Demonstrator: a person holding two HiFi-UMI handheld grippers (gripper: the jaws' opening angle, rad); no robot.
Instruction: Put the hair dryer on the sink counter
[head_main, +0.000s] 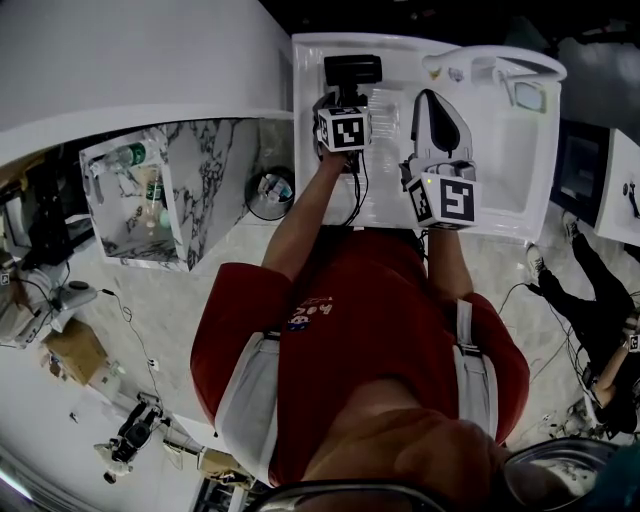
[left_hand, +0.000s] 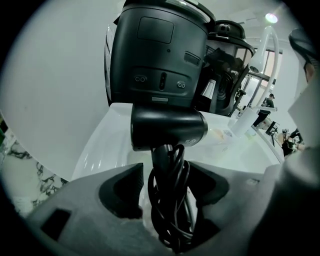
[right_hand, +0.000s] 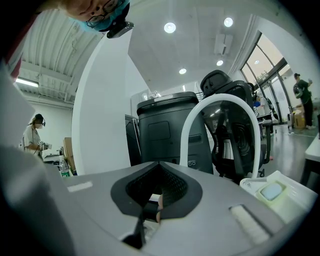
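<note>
A white sink counter (head_main: 306, 120) lies under both hands of a person in a red shirt (head_main: 350, 300). Off its left edge stand a marble-patterned cabinet (head_main: 205, 180) and a round bin (head_main: 270, 193) on the floor.

The left tongs (head_main: 345, 97) point down at the counter's far left corner. There the black hair dryer (head_main: 352, 70) lies on the counter, barrel crosswise and handle towards the person. In the left gripper view these tongs (left_hand: 170, 172) are released. Their jaws stand apart on either side of the handle, which is wrapped in its black coiled cord (left_hand: 172, 200), with a gap showing on each side.

Right of the dryer, the right tongs (head_main: 432, 97) are over the middle of the counter. Their jaws are clenched, tip to tip, with nothing between them (right_hand: 160, 164).

A white arched faucet (right_hand: 191, 130) rises by the counter's far right corner, and a dark grey boxy machine (right_hand: 162, 132) stands beyond the far edge.
</note>
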